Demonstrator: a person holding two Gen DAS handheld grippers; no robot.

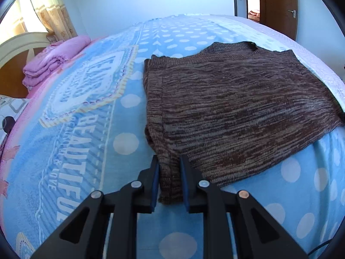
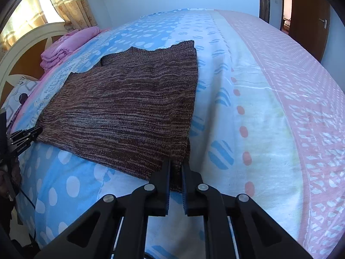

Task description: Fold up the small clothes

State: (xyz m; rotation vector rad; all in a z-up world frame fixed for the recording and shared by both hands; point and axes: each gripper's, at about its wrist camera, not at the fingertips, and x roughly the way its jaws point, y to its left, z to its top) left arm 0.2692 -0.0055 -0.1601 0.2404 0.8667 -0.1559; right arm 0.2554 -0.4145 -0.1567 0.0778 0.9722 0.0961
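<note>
A brown marled knitted sweater (image 1: 232, 103) lies flat on the bed with its sides folded in; it also shows in the right wrist view (image 2: 129, 108). My left gripper (image 1: 169, 164) is shut on the sweater's near left hem corner. My right gripper (image 2: 176, 166) is shut on the near right hem corner. The left gripper also shows in the right wrist view (image 2: 28, 137), at the sweater's left corner. The neckline lies at the far end.
The bed carries a blue dotted blanket (image 1: 90, 129) with a pink and white striped side (image 2: 280, 108). A folded pink quilt (image 1: 51, 62) lies by the headboard (image 2: 25, 49). A patterned pillow (image 1: 10, 114) is at the left. A brown door (image 1: 280, 6) stands beyond the bed.
</note>
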